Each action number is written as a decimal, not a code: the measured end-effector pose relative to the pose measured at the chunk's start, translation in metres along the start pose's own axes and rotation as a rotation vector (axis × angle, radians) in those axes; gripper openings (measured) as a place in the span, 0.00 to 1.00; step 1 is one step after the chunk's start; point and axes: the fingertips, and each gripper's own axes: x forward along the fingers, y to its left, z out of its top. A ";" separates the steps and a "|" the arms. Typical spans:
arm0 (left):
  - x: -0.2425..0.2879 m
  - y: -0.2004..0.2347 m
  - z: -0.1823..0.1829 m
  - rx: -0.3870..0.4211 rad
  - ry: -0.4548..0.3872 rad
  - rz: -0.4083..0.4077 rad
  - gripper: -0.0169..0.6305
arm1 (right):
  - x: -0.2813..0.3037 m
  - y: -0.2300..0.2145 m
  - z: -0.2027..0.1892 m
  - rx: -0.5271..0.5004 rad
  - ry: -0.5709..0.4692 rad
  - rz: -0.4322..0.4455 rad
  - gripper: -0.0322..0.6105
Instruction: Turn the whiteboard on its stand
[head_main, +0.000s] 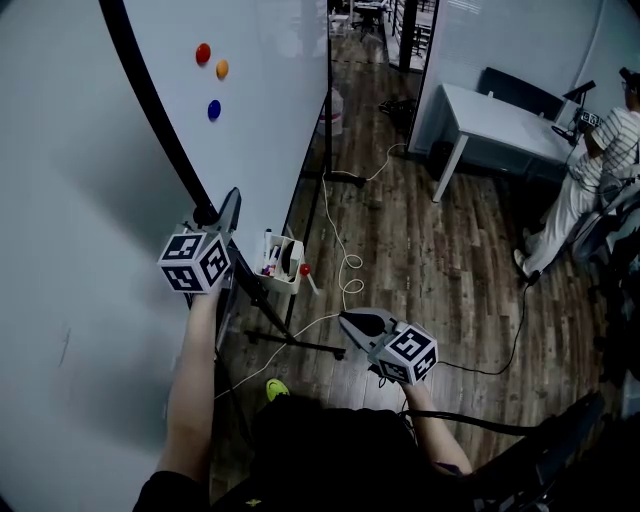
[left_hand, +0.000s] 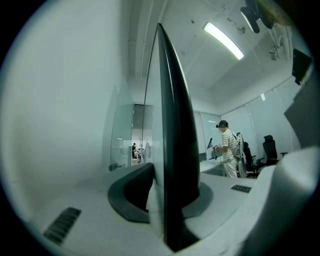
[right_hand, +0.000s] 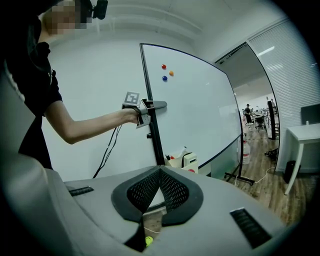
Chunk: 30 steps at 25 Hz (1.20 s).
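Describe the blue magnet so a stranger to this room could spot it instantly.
Find the large whiteboard. Three round magnets cluster high on its face. The blue magnet is the lowest one, below the red magnet and the orange magnet.

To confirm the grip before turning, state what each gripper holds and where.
Left gripper: fingers clamp the whiteboard by its black edge frame. Right gripper: fingers together, holding nothing.

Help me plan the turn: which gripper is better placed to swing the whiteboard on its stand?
Left, most likely. The left gripper is clamped on the black side edge of the whiteboard; the right gripper hangs shut and empty, away from the board.
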 end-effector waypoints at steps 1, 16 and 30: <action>0.001 0.000 -0.001 0.000 -0.001 0.000 0.16 | -0.001 0.003 -0.001 -0.002 0.001 0.003 0.09; 0.008 0.004 -0.008 -0.009 -0.001 -0.015 0.16 | -0.013 0.025 -0.018 0.001 0.003 -0.022 0.09; 0.003 0.010 -0.006 -0.026 -0.012 0.022 0.14 | -0.025 0.037 -0.024 0.023 -0.002 -0.049 0.09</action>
